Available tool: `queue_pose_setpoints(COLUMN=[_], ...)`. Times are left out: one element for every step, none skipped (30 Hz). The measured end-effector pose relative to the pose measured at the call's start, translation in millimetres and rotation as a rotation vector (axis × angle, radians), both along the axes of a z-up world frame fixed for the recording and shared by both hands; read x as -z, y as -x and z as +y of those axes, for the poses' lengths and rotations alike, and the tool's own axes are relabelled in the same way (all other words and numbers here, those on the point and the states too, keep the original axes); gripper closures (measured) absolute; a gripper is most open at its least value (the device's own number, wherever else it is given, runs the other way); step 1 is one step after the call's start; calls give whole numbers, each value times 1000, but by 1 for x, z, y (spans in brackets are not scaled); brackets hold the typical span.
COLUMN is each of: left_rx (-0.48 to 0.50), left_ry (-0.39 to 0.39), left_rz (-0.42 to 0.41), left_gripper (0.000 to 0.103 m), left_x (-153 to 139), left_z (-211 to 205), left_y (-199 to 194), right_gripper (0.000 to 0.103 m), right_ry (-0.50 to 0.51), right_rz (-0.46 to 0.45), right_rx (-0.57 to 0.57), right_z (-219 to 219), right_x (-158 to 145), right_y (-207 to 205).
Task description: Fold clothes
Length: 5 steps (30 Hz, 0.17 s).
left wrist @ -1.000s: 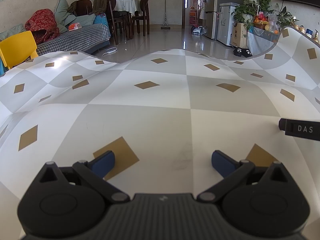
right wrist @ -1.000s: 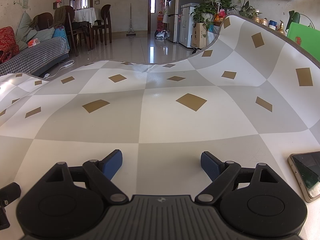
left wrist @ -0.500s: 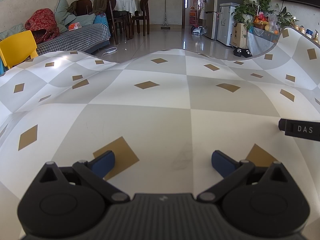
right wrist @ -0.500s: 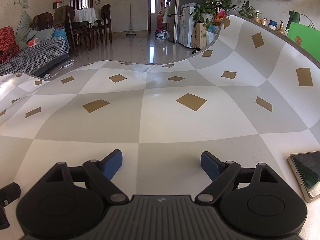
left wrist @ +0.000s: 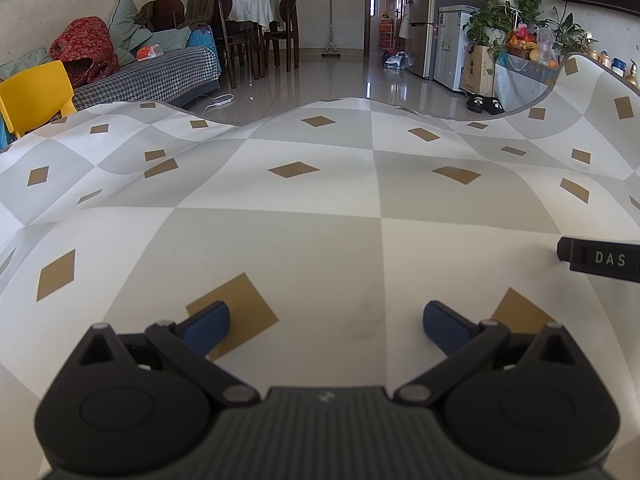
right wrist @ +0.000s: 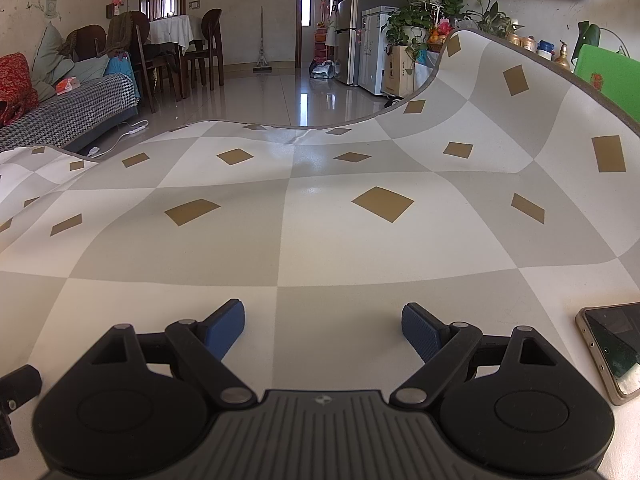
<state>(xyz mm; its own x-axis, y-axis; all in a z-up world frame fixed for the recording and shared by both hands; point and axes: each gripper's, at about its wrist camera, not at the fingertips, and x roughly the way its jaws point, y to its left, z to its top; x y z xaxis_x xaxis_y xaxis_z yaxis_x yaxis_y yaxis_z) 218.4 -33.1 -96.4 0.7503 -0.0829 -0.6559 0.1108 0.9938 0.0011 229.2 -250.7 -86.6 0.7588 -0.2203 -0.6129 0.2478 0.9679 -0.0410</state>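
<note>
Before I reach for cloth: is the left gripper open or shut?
Open: the left gripper shows its blue fingers wide apart, nothing between them.

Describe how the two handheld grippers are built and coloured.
Both look alike. The left gripper and right gripper each have a matte black body with a ribbed centre panel bearing a small logo, two round black discs at the sides, black linkage arms with silver pivot pins, and blue textured pads on the jaws. A black part seen at the left view's right edge reads "DAS". No cables or sleeves show.

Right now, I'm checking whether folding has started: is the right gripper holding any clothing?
No, the right gripper is open with only the bare checkered mat between its fingers.
</note>
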Motion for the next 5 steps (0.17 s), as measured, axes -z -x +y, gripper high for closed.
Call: queue_pose_setpoints(left_rx=[0, 0, 0, 0, 0], left_ry=[0, 0, 0, 0, 0], left_rz=[0, 0, 0, -1, -1], left_gripper=[0, 0, 0, 0, 0], left_x=[0, 0, 0, 0, 0], left_z=[0, 0, 0, 0, 0], left_y=[0, 0, 0, 0, 0], right_gripper=[18, 18, 18, 18, 18], right_ry=[0, 0, 0, 0, 0], right_rz=[0, 0, 0, 0, 0], right_rx=[0, 0, 0, 0, 0], right_z=[0, 0, 0, 0, 0], right_x=[0, 0, 0, 0, 0], right_y=[0, 0, 0, 0, 0])
